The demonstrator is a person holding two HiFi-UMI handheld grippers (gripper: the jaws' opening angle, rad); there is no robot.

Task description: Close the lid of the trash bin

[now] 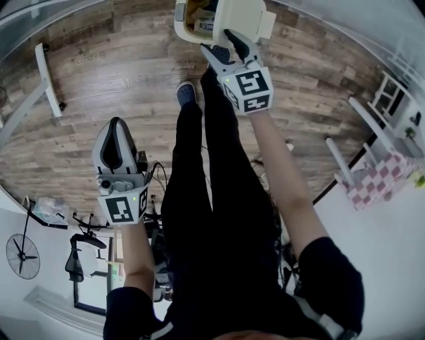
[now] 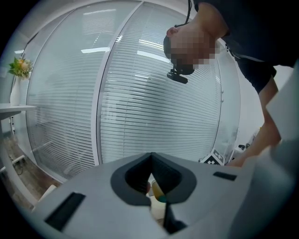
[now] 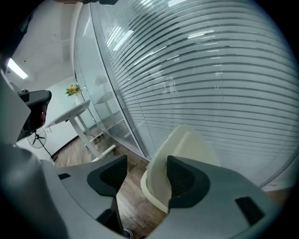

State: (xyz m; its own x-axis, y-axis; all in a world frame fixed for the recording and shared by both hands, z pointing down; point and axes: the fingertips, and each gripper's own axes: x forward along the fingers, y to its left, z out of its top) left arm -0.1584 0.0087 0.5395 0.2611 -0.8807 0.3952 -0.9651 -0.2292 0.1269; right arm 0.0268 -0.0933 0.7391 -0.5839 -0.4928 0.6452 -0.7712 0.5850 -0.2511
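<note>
- Clearly not shut yet: the cream plastic trash bin (image 1: 180, 25) sat at top centre of the head view on the brown wood-plank floor (image 1: 99, 73), w/ its cream rounded plastic lid (image 1: 249, 16) raised.
- The grey right gripper w/ black pads (image 1: 216, 41) was up at the bin, upper centre of that view. Its jaws stood wide apart and gripped nothing.
- In the right gripper view the lid (image 3: 187, 149) stood nearly upright, long axis running top-to-bottom of the frame. Its near edge showed in the gap btw the jaws, and its face lay behind the frame-right pad. Touching or just short of it, I couldn't tell.
- Key relation: the lid lay straight ahead of the right gripper (image 3: 145, 163), slightly to frame-right. The bin's rim (image 3: 148, 189) lay below it, toward lower centre. So the lid prob. needs tipping fwd and down over that rim.
- The grey left gripper (image 1: 117, 123) hung at mid-left of the head view, well apart from the bin. Its jaws (image 2: 152, 156) were together w/ nothing clamped.
- The right one was plainly nearer, so I judged it the one to push.
</note>
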